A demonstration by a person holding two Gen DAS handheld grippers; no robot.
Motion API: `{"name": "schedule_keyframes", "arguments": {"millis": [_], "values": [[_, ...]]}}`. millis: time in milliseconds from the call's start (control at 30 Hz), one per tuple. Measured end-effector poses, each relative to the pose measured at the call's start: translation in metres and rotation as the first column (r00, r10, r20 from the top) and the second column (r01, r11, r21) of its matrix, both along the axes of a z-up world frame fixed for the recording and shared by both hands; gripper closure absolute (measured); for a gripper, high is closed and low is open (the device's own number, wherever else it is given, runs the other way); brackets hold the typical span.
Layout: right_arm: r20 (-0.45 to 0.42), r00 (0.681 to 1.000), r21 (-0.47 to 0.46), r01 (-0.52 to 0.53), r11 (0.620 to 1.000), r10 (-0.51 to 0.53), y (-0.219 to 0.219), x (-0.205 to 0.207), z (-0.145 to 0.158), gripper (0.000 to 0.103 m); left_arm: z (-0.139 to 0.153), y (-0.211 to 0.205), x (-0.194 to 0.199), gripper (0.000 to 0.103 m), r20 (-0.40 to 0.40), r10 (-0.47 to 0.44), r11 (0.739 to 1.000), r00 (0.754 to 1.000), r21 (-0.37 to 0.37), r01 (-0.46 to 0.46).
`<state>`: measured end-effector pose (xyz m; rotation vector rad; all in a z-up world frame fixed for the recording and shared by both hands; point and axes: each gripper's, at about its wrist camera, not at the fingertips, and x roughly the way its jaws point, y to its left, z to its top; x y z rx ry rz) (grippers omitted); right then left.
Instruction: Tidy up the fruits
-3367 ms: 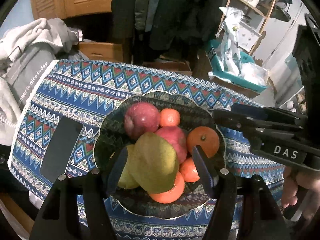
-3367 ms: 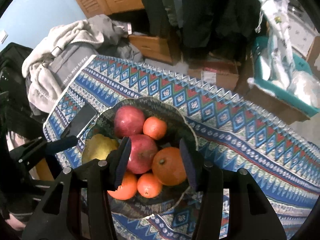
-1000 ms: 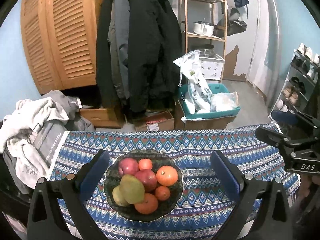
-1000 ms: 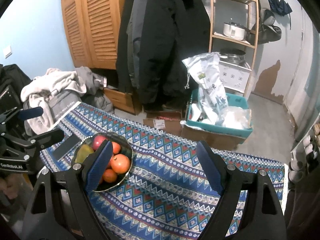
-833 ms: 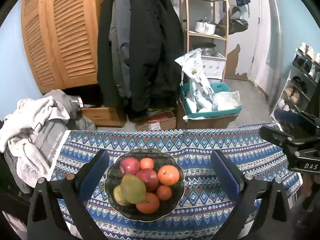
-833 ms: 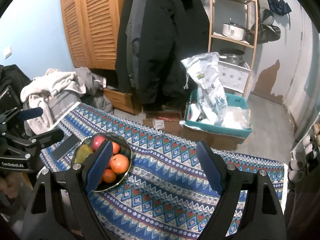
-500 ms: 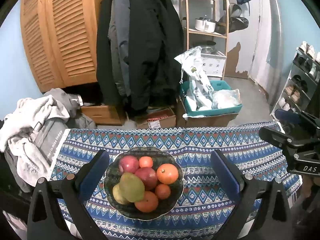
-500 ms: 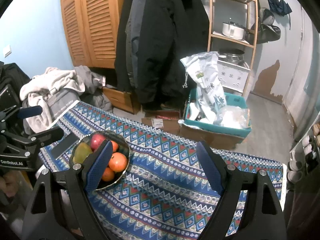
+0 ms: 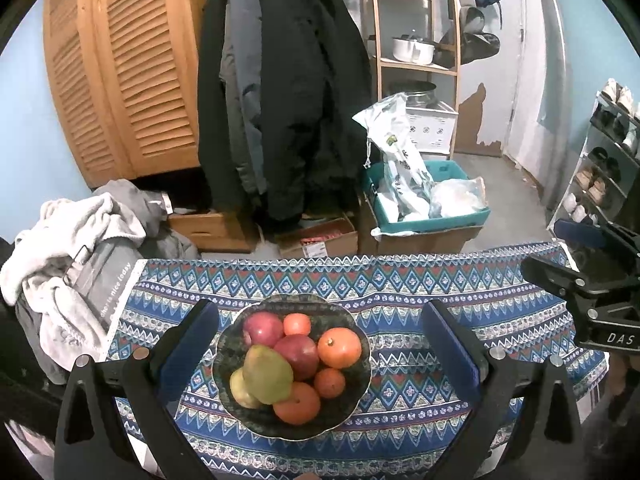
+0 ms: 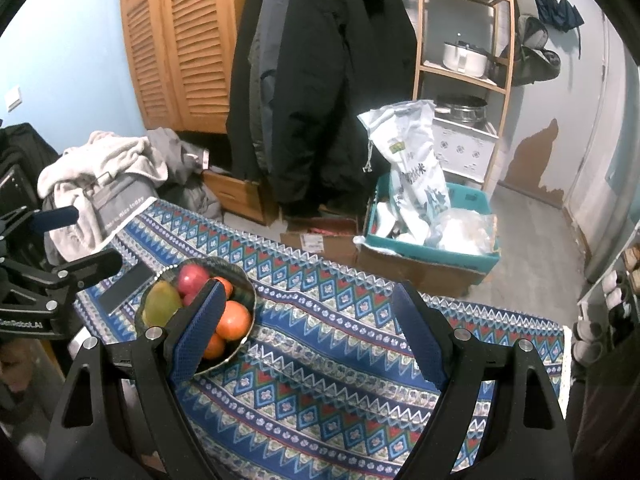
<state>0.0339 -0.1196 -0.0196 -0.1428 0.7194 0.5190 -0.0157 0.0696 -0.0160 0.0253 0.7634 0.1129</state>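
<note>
Both grippers, left [image 9: 320, 344] and right [image 10: 306, 330], spread wide and empty above patterned tablecloth [image 9: 420, 292], fruit bowl [image 9: 356, 394] between left fingers

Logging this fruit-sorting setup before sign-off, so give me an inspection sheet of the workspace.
Surface: patterned blue cloth covers the table.
Job's things: dark bowl holds two red apples, a green pear, a yellowish fruit and four orange citrus.
Clutter: dark phone beside the bowl.
Grippers: left gripper and right gripper both open, empty.
Cables: nothing seen.
Surroundings: hanging coats, louvred wardrobe, laundry pile, teal crate, shelf with pots.
</note>
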Motion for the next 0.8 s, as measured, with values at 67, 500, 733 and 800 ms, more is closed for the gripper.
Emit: {"name": "schedule_keyframes", "arguments": {"millis": [67,500,733,800], "values": [[0.003,1.000,-0.002,0.000,1.000,0.000,0.0001,0.0003,-0.0002,0.019,-0.0010,0.0013,0.0012,0.001,-0.007,0.004,1.000,1.000,-0.006,-0.005],[0.002,1.000,-0.001,0.002,1.000,-0.002,0.0000,-0.0001,0.0006,0.019,-0.0009,0.0004,0.0020,0.001,-0.008,-0.001,1.000,1.000,-0.011,0.001],[-0.001,1.000,-0.004,0.000,1.000,0.000,-0.0023,0.0003,-0.0003,0.019,-0.0026,-0.0022,0.0043,0.001,-0.023,-0.008,1.000,1.000,-0.022,0.008],[-0.001,1.000,-0.004,0.000,1.000,0.000,-0.0024,0.0003,-0.0003,0.019,-0.0030,-0.0020,0.0047,0.001,-0.026,-0.007,1.000,1.000,-0.027,0.006]]}}
